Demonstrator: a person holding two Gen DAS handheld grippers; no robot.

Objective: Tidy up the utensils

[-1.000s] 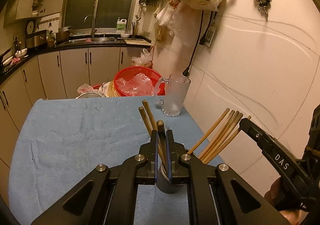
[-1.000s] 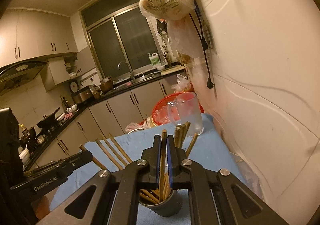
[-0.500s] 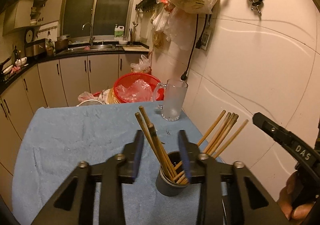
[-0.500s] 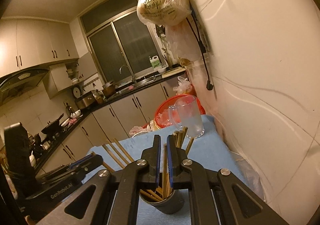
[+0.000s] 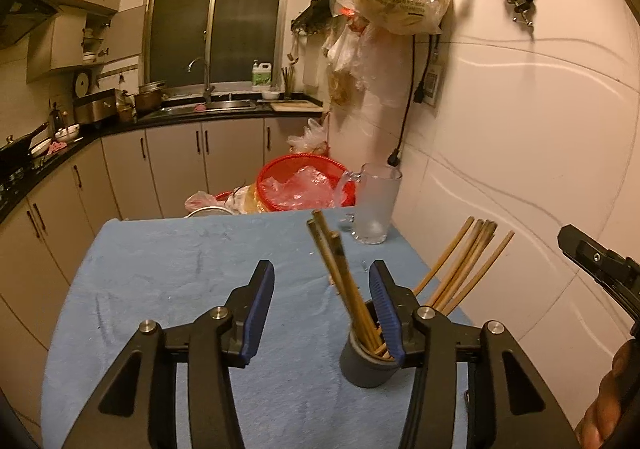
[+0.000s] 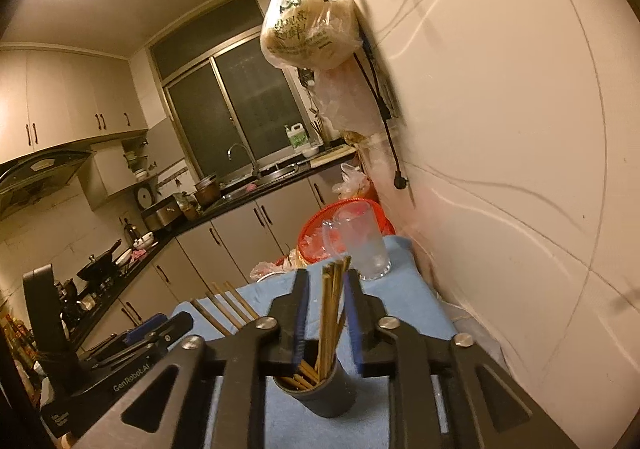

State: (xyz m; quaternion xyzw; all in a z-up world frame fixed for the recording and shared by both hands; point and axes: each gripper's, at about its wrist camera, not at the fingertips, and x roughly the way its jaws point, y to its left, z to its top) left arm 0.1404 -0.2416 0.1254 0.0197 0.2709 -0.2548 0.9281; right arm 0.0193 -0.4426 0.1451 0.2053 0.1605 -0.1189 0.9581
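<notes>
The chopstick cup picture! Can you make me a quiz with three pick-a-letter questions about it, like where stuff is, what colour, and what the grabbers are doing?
1. Where are the chopsticks?
A. In the grey cup
B. Flat on the cloth
C. In the glass mug

2. What colour is the cloth on the table?
A. Red
B. Blue
C. Green

3. What is the left gripper doing?
A. Squeezing a chopstick
B. Holding the mug
C. Open, holding nothing

Answers:
1 A, the sticks stand leaning in the cup.
2 B, the cloth looks light blue.
3 C, its fingers are spread wide with nothing pinched.
</notes>
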